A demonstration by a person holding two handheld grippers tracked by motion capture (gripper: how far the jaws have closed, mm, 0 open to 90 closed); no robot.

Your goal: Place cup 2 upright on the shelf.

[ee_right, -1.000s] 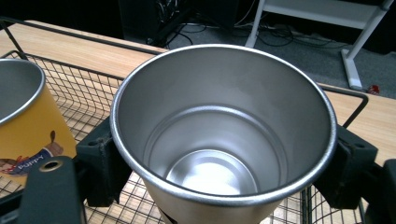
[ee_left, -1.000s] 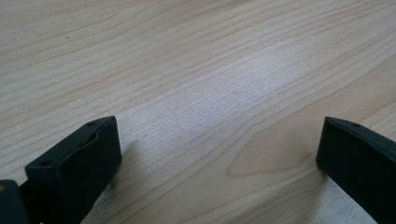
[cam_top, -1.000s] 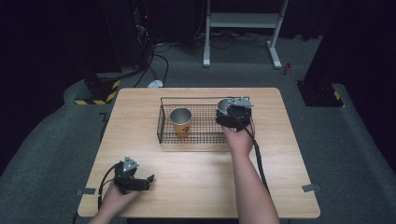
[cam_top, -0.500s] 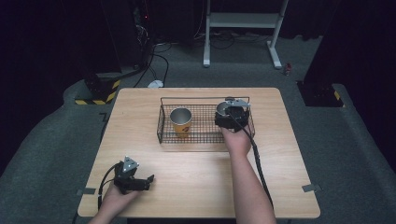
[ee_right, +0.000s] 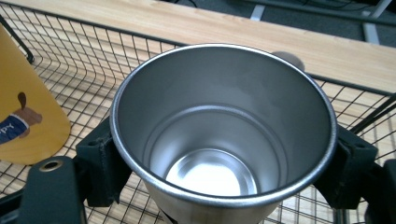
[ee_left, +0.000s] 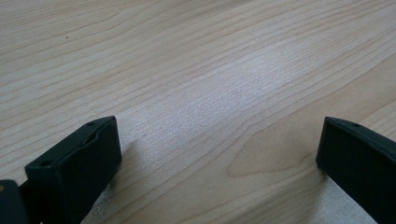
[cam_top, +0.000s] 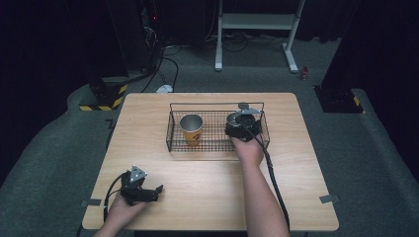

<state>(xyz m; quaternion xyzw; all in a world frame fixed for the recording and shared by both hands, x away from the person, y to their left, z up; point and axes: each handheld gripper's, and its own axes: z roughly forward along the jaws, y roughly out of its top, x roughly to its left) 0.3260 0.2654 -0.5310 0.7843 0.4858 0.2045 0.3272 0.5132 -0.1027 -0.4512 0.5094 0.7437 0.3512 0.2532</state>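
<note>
Two cups sit in the wire basket near the worktop's far edge, the yellow cup free while the right gripper has its fingers clamped on the steel cup, unreleased, and the left gripper rests with fingers apart near the near-left corner.

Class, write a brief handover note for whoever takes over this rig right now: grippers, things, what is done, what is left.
Right gripper: shut on the steel cup, held upright inside the wire basket, right of the yellow cup.
Left gripper: open, holding nothing, low over the table at its near left.
Done: yellow cup stands in the basket.
Left: probably set the steel cup down and release it.
</note>
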